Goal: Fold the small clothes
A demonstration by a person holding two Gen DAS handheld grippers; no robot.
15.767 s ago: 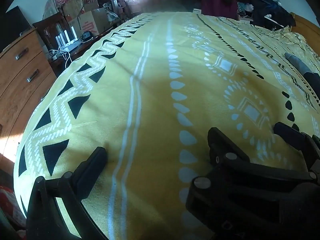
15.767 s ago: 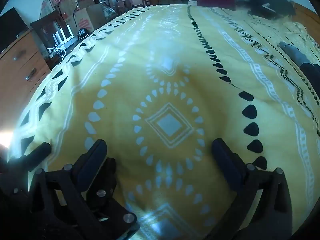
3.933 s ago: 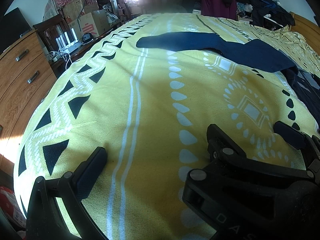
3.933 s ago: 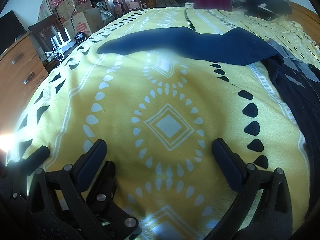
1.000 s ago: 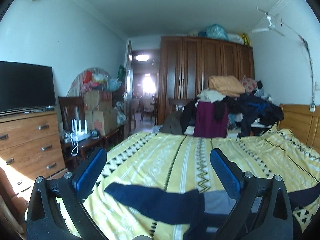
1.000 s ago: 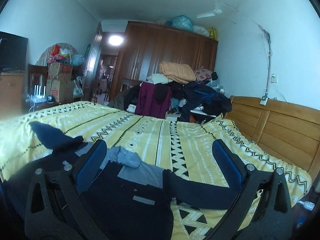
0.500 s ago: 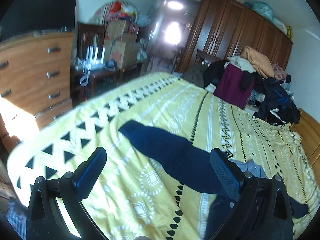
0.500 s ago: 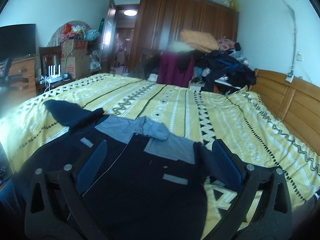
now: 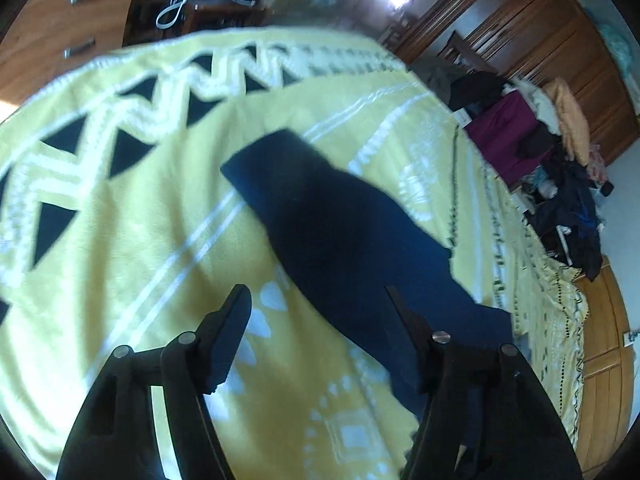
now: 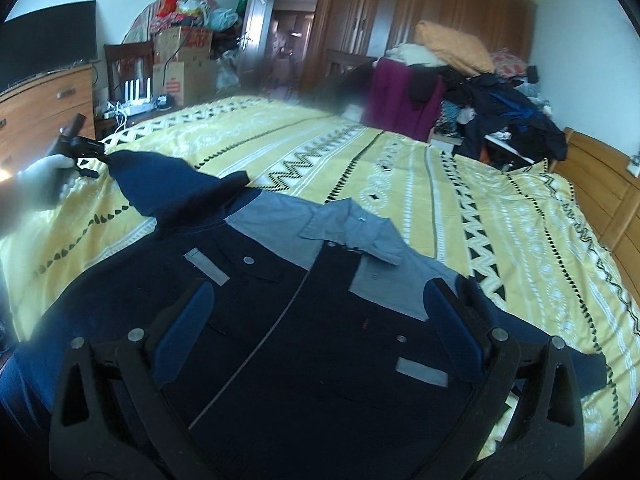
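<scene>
1. While the left gripper [image 9: 316, 312] points down at the bed, its fingers [image 9: 228, 332] stand spread apart with nothing between them; the right-hand finger overlaps the dark cloth in the picture, though contact cannot be told.
2. Just beyond those fingers, running from lower right to the upper middle of the left wrist frame, lies the navy sleeve [image 9: 340, 220] of the jacket; its long axis slants up and to the left, and its cuff end [image 9: 264, 152] is the far end, toward the dresser [image 9: 72, 20] in the upper left corner.
3. Over in the right wrist frame, the right gripper [image 10: 316, 320] hangs above the jacket body [image 10: 300, 340], fingers [image 10: 184, 320] likewise wide open and empty.
4. That work jacket, navy with grey shoulder panels and a grey collar [image 10: 352, 228], is spread front-up on the yellow patterned bedspread [image 10: 520, 220], filling the lower middle of the frame.
5. At the left edge of the same frame a gloved hand [image 10: 44, 176] holds the left gripper right at the sleeve's tip.
6. Judging from this, the left gripper is the nearer one to that sleeve, so the first fold probably means taking the cuff and drawing it back along the sleeve's axis across the chest.
7. Clutter behind, a purple garment [image 10: 404, 96] and heaped clothes, stays well apart.
</scene>
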